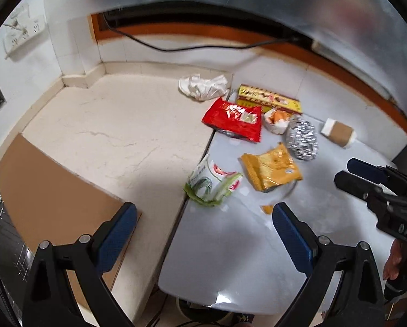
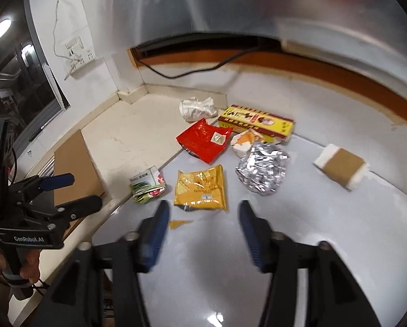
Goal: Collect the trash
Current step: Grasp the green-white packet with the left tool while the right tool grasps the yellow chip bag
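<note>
Both tools hang spread wide and empty above the table [image 2: 326, 231]: the left tool [image 1: 203, 218] near a green wrapper [image 1: 213, 181], the right tool [image 2: 203, 218] near a yellow packet [image 2: 200, 188].

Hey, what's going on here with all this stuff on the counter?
A person holds a gripper in each hand over a counter strewn with trash. Both the left gripper and right gripper are open and empty. The right one points at the yellow packet, with the green wrapper, red packet and foil ball untouched nearby.
</note>
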Available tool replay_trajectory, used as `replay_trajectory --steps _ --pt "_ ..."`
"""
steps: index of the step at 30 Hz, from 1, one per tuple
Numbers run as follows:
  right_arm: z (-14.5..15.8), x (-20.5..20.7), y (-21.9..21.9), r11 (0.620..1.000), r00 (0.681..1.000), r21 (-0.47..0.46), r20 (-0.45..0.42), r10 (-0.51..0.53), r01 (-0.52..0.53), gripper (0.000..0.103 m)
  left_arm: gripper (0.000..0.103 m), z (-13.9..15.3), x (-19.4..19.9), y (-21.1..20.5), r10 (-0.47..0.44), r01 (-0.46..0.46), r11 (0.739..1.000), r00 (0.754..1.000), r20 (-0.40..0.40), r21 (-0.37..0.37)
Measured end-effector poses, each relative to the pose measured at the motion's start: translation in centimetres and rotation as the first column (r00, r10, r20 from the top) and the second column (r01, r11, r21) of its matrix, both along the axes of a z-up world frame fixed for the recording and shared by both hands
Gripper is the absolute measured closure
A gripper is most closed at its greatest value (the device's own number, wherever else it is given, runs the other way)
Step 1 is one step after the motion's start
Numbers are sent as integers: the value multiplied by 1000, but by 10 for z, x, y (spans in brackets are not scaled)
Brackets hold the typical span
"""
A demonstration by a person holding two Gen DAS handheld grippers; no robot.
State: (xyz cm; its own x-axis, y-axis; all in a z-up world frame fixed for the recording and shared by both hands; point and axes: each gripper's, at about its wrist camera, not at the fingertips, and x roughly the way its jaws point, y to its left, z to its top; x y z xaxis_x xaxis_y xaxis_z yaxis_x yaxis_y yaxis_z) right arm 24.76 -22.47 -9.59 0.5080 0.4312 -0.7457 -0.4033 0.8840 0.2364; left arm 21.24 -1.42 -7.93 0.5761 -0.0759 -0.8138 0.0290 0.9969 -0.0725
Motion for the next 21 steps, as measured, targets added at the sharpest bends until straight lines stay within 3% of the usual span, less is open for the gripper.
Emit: replay_trajectory --steps 5,12,21 --pt "-25 26 25 999 999 -29 -21 36 -37 41 4 -22 28 -2 -20 20 1000 999 -42 2" --pt "-58 54 50 996 993 -64 -108 48 -55 40 4 -41 44 -14 -89 94 993 993 -77 68" --pt "-73 63 54 987 991 -142 -121 52 -69 44 5 -52 60 -21 -91 101 991 990 -106 92"
